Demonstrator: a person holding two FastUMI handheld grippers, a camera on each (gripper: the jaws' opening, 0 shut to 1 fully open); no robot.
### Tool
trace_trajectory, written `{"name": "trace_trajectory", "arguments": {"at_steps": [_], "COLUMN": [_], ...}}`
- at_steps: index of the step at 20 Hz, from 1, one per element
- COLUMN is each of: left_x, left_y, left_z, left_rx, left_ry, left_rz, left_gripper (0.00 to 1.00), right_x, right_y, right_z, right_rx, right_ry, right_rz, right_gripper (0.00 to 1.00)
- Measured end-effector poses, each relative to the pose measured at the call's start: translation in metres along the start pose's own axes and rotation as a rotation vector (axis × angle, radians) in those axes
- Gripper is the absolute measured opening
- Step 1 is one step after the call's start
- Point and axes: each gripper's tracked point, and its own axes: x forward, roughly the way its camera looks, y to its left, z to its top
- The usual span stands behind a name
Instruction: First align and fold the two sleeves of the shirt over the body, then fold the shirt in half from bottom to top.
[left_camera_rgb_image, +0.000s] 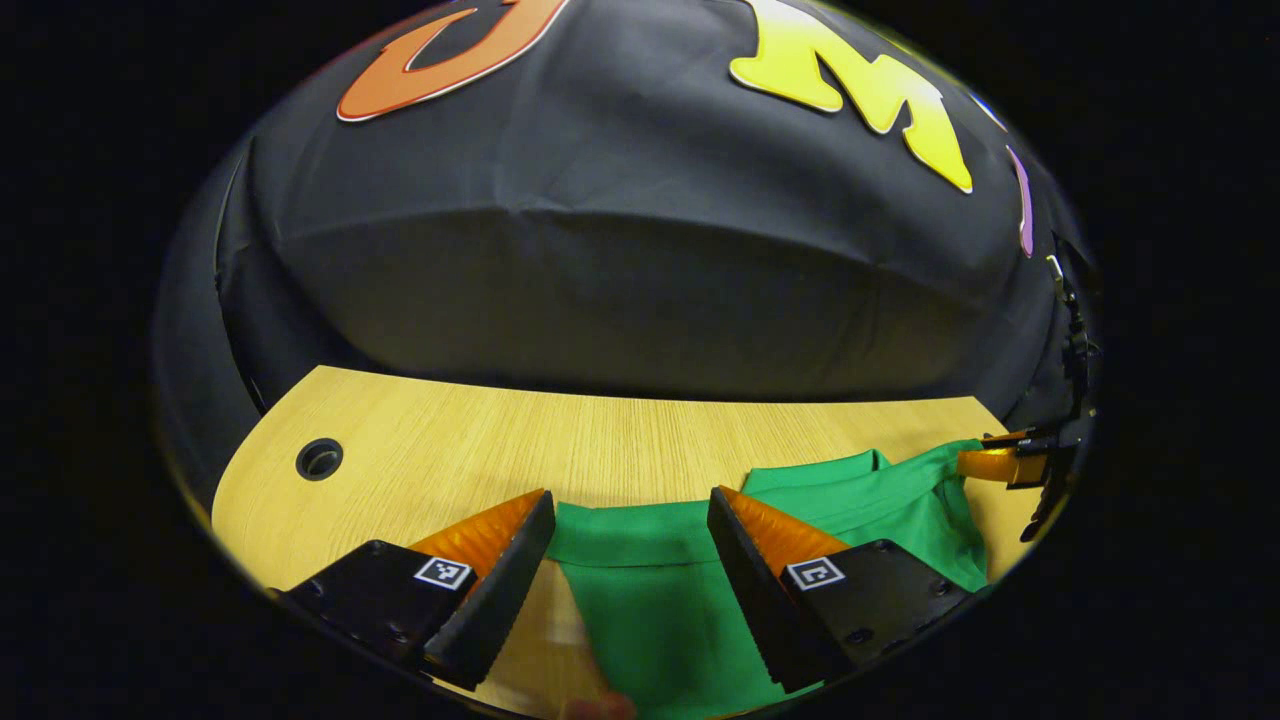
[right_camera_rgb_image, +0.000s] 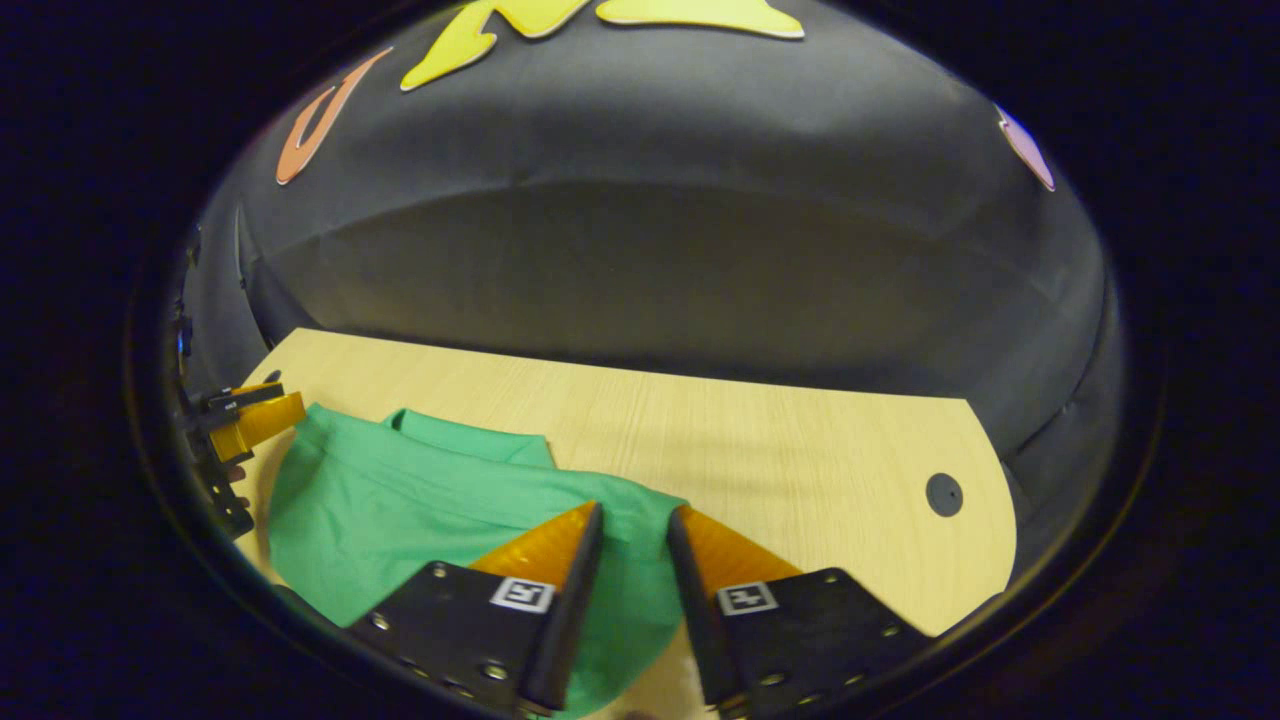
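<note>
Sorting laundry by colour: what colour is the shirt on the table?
Plain green, no pattern; the shirt shows best in the right gripper view.

left hand-held gripper (left_camera_rgb_image: 630, 510) jaws wide, right hand-held gripper (right_camera_rgb_image: 635, 525) jaws narrowly parted

Your light wood table (left_camera_rgb_image: 600, 440) spans mid-frame; green shirt (left_camera_rgb_image: 670, 600) lies bottom centre-right; cable hole (left_camera_rgb_image: 319, 458) at left.

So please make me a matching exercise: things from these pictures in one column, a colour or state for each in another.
Things:
1. shirt
2. table
3. left gripper
4. cable hole

Descriptions:
A. light wood
B. open, fingers astride the cloth
C. green
D. round and dark

Pairs: 1-C, 2-A, 3-B, 4-D
</note>
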Motion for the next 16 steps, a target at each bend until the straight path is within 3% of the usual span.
{"name": "trace_trajectory", "arguments": {"at_steps": [1, 2, 7, 11, 14, 15, 16], "left_x": [-0.005, -0.011, -0.048, -0.094, -0.134, -0.151, -0.168], "left_y": [0.000, 0.002, 0.008, 0.007, -0.001, -0.005, -0.009], "left_z": [0.002, 0.005, 0.019, 0.044, 0.069, 0.081, 0.093], "left_rx": [-0.020, -0.038, -0.114, -0.114, -0.099, -0.094, -0.086], "left_ry": [-0.002, -0.003, -0.040, -0.116, -0.172, -0.201, -0.233], "left_rz": [0.006, 0.014, 0.036, 0.038, 0.017, 0.010, 0.005], "left_gripper": [0.98, 0.99, 0.99, 0.99, 0.99, 0.99, 0.99], "right_x": [-0.004, -0.011, -0.050, -0.094, -0.136, -0.151, -0.163], "right_y": [0.000, -0.001, -0.007, -0.010, 0.000, 0.004, 0.005], "right_z": [0.000, 0.000, 0.003, 0.018, 0.035, 0.042, 0.044], "right_rx": [0.004, 0.003, 0.008, 0.023, -0.004, -0.020, -0.035], "right_ry": [-0.006, -0.020, -0.084, -0.166, -0.225, -0.257, -0.291], "right_rz": [0.000, -0.011, -0.069, -0.105, -0.103, -0.098, -0.113], "right_gripper": [0.55, 0.61, 0.58, 0.63, 0.58, 0.66, 0.82]}}
